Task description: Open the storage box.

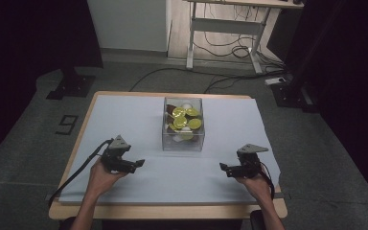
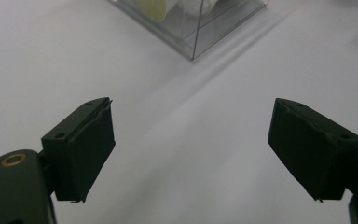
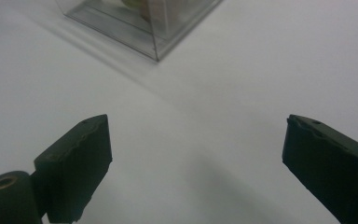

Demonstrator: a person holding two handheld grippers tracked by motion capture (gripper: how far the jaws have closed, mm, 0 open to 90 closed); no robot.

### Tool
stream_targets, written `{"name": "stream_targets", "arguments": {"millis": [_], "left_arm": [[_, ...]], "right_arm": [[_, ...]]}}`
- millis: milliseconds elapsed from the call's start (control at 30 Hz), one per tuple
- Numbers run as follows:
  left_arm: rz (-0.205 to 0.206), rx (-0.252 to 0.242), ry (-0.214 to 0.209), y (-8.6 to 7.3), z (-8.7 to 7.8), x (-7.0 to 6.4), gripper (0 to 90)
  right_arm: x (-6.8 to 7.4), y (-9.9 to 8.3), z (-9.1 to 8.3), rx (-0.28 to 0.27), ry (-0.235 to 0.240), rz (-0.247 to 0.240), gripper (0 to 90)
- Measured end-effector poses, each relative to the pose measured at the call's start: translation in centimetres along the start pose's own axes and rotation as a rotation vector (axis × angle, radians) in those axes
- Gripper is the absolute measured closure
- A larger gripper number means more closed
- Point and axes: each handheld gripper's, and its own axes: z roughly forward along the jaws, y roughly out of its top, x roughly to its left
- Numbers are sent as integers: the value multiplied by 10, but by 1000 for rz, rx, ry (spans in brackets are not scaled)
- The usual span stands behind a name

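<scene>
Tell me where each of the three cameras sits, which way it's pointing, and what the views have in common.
High view: above the person's side of the table, looking forward and down at the clear box on the white sheet; forearms, left gripper and right gripper show.
Left gripper view: rides the left gripper, looking along its open jaws toward a box corner.
Right gripper view: rides the right gripper, jaws open, facing another box corner.
Shared: all three show the clear box and white sheet.

Wooden table [image 1: 74,158], pale sheet [image 1: 124,120] spread over it, clear box [image 1: 183,138] standing mid-sheet
</scene>
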Motion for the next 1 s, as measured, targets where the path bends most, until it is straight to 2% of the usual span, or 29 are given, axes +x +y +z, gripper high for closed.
{"name": "stream_targets", "arguments": {"millis": [233,567,733,900,1000], "left_arm": [[36,-3,-26,18,9,-11,151],[53,-32,-71,36,23,-20,205],[81,-44,-90,44,30,-26,255],[89,-51,-107,51,38,-30,284],[65,-78,-129,52,41,-29,322]], "right_arm": [[7,12,1,-21,53,-13,112],[17,26,8,-11,61,-42,208],[22,34,14,-3,71,-39,250],[27,41,22,1,87,-41,306],[30,45,25,-3,99,-46,353]]}}
